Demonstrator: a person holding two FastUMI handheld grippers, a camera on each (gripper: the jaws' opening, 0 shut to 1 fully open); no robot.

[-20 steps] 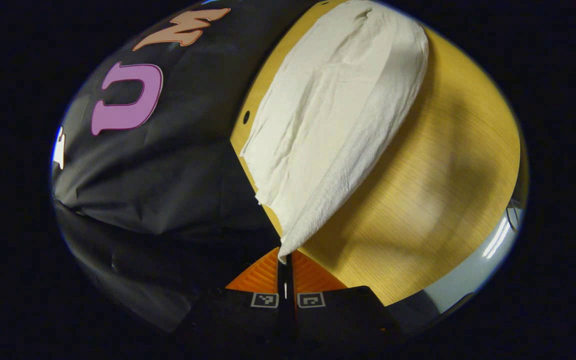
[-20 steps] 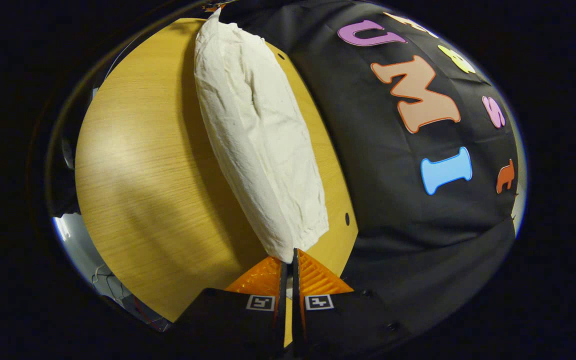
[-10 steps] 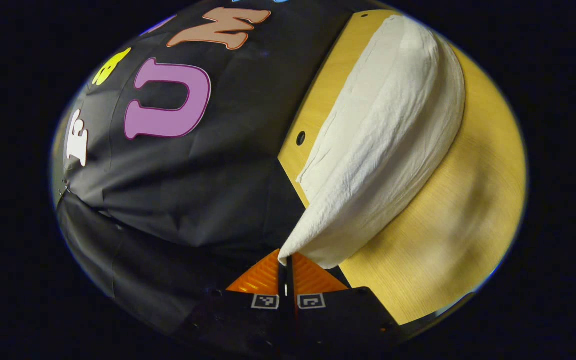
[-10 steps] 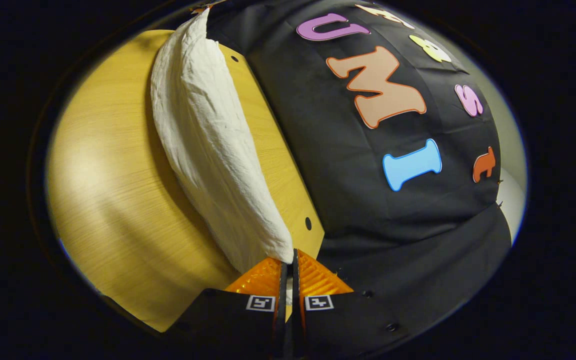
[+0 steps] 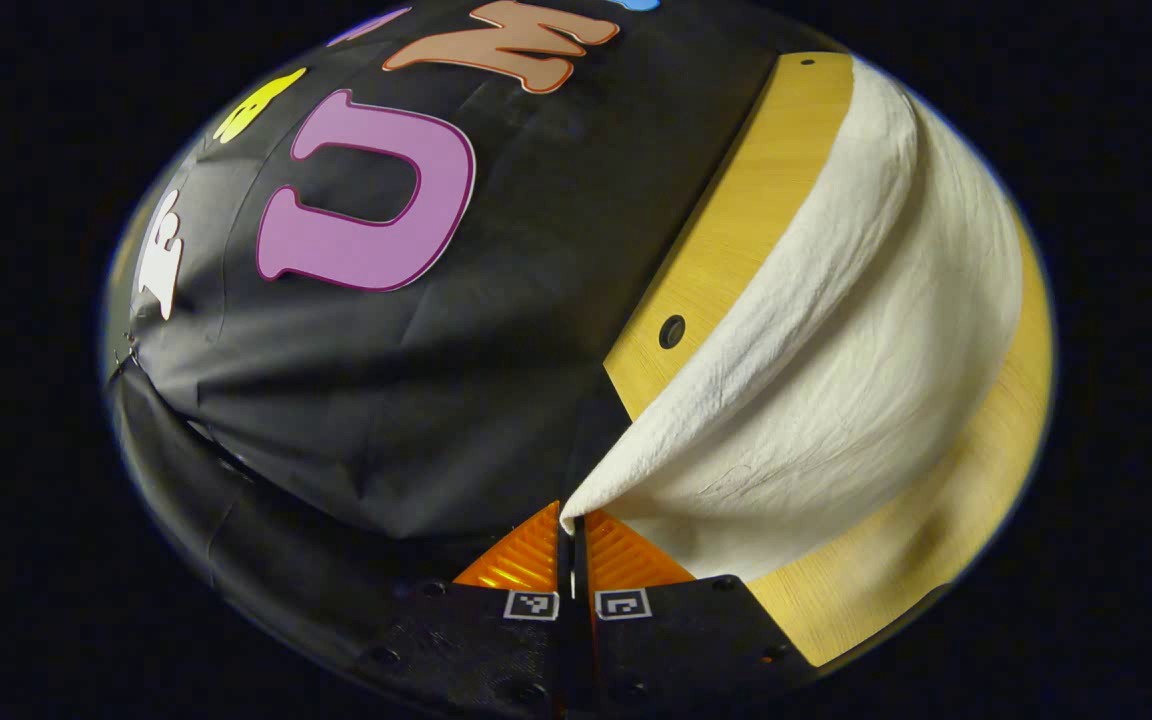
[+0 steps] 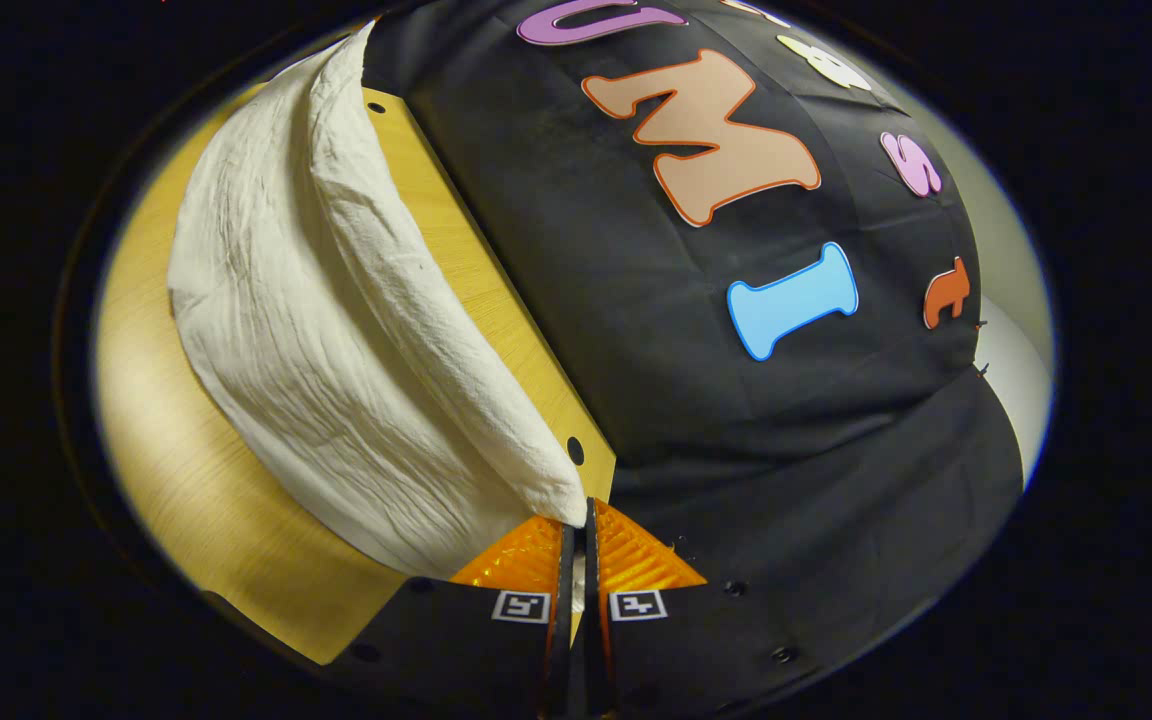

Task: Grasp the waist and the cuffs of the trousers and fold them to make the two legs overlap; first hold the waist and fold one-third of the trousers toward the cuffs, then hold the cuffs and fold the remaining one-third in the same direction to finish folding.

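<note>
Each hand-held gripper — left [image 5: 572, 527], right [image 6: 580, 527] — is clenched on an end of the crumpled cream cotton trousers [image 5: 836, 380]; the cloth's long axis runs between them (sagging onto the yellow wooden bench [image 5: 736, 250]).

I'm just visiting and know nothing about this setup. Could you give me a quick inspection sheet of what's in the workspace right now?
Surface: wooden table, with small round holes near its far edge.
Job's things: white trousers, lifted at one edge by both grippers, the rest lying on the table.
Clutter: nothing seen.
Grippers: left gripper shut on a corner of the trousers; right gripper shut on another corner of the trousers.
Cables: nothing seen.
Surroundings: black cloth wall behind the table's far edge.
</note>
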